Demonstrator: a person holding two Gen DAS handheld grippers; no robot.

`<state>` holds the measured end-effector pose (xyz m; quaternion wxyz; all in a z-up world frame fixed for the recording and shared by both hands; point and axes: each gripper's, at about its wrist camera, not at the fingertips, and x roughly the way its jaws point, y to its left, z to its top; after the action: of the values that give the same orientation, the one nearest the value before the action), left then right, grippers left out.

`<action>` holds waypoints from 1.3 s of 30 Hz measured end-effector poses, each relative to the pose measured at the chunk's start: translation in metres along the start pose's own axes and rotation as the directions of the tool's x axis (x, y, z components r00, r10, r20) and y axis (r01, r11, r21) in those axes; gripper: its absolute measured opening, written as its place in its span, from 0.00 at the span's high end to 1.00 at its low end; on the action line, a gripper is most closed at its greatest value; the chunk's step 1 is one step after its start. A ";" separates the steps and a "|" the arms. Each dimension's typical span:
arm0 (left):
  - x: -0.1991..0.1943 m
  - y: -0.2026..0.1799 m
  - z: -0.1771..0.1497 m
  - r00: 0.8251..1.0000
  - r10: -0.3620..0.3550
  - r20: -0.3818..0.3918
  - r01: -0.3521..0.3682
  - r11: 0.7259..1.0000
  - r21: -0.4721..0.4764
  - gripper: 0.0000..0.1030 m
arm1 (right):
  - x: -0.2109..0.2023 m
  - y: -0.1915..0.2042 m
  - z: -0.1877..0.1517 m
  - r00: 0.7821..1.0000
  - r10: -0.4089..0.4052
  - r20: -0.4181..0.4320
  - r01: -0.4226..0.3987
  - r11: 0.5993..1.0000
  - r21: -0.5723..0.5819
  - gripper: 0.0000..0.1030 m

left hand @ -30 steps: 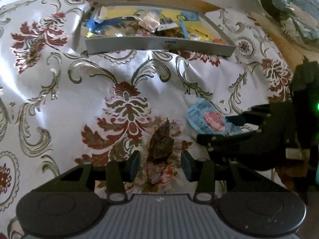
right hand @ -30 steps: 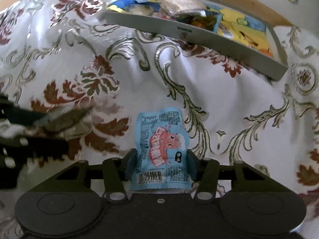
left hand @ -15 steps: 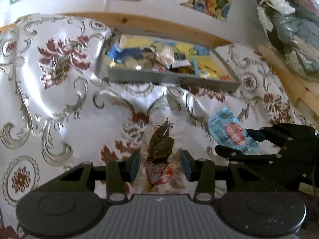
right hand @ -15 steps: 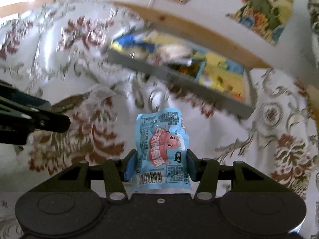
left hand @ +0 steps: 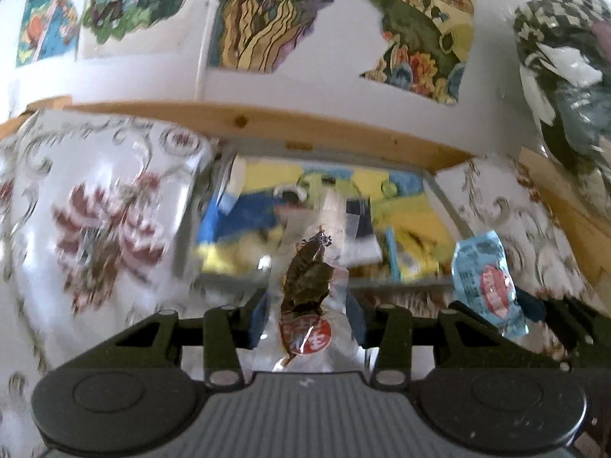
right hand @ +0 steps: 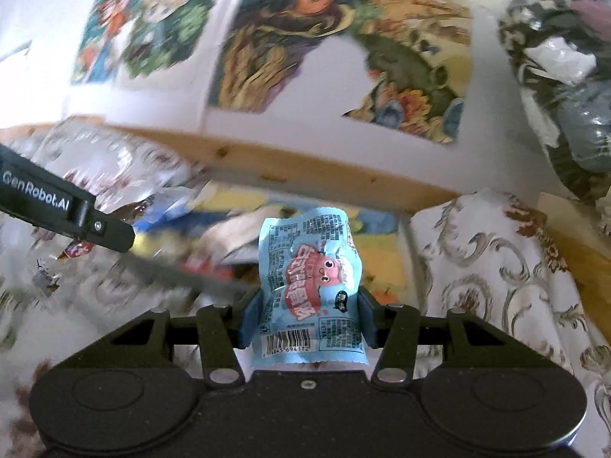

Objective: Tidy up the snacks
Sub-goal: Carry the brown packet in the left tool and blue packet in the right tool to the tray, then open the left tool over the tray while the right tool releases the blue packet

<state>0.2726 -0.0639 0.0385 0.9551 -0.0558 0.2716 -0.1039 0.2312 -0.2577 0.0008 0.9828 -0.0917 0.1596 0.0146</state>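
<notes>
With each packet nipped low so its body stands clear, I hold the clear dried-snack pouch (left hand: 305,301) in the left tongs (left hand: 305,315) and the blue packet (right hand: 309,286) in the right tongs (right hand: 307,318), both aloft before the tray (left hand: 439,194) across the bench (left hand: 95,229).

Both views are bright with soft daylight, strongest on the white wall (left hand: 336,87). The glossy cloth (left hand: 95,191) throws pale glare at the left. Motion blur smears the cloth and the tray (left hand: 443,198) in the left view, and the posters (right hand: 290,38) and tray in the right view. The clear packet (left hand: 305,305) and blue packet (right hand: 311,286) stay sharp. Fisheye bending curves the wooden rail (left hand: 267,118), and the corners go black.
</notes>
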 end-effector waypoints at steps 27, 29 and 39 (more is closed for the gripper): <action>0.144 -0.052 0.062 0.994 -0.013 -0.104 0.020 0.997 0.068 0.53 | 0.124 -0.053 0.012 0.997 -0.022 -0.073 0.036 0.982 0.184 0.46; 0.147 -0.053 0.061 0.994 -0.015 -0.112 0.022 0.997 0.067 0.53 | 0.127 -0.052 0.011 0.997 -0.018 -0.081 0.032 0.983 0.182 0.46; 0.153 -0.064 0.060 0.992 -0.002 -0.124 0.018 0.992 0.124 0.50 | 0.136 -0.055 0.005 0.994 -0.004 -0.105 0.024 0.980 0.197 0.42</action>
<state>0.4206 -0.1578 0.0218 0.9376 0.0090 0.3229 -0.1287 0.3646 -0.3111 -0.0273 0.9774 0.0046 0.2108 -0.0130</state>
